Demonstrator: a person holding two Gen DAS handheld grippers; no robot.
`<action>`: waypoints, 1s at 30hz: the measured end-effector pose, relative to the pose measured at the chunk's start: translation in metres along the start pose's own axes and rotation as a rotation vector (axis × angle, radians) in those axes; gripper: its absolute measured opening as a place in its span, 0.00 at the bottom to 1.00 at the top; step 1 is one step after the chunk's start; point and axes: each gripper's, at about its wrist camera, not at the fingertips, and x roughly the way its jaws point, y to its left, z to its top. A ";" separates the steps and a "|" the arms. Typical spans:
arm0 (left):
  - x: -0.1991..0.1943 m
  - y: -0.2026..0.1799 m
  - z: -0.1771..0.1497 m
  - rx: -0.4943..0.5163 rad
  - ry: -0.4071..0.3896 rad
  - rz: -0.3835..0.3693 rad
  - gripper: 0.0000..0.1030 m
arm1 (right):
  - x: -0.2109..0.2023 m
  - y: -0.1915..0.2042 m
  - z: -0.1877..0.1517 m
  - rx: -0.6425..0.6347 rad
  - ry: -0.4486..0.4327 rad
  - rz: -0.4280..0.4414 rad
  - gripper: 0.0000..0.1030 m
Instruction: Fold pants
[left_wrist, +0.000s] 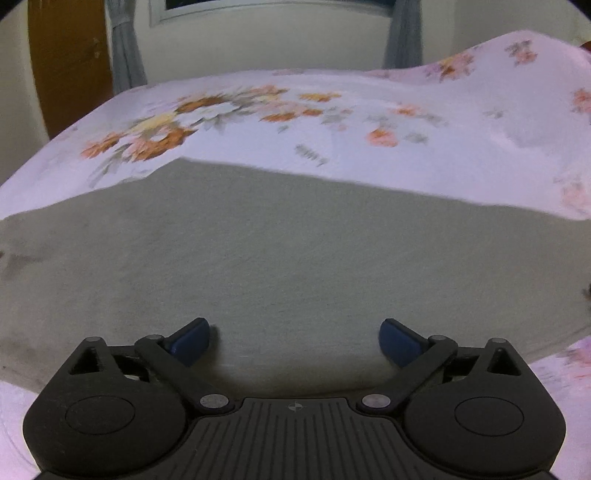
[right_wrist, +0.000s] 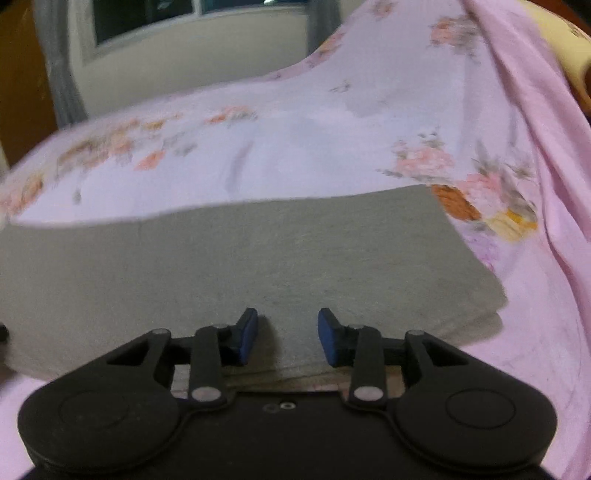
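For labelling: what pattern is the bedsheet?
Pale pink bedsheet with orange-pink floral print; clearest in left wrist view.

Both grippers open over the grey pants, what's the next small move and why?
Probably bring both down onto the near edge of the pants. Left gripper and right gripper hold nothing, and the cloth lies flat on the flowered sheet.

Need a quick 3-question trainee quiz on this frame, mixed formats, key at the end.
1. True or false: the left gripper is clamped on the grey pants.
2. What do the pants lie on? A) a bare wooden floor B) a floral sheet C) a metal tray
3. Fill in: the pads of the right gripper are ____ in colour.

Key:
1. False. Its jaws stand wide apart with nothing between the pads.
2. B
3. Blue
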 end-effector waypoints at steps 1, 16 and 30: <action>-0.002 -0.007 0.001 0.012 -0.004 -0.014 0.96 | -0.003 -0.006 -0.001 0.018 -0.001 -0.011 0.45; 0.013 -0.096 0.012 0.060 0.055 -0.125 0.96 | -0.008 -0.084 -0.012 0.371 0.026 0.012 0.43; 0.033 -0.119 0.006 0.096 0.077 -0.059 1.00 | 0.012 -0.098 -0.008 0.526 -0.013 0.048 0.46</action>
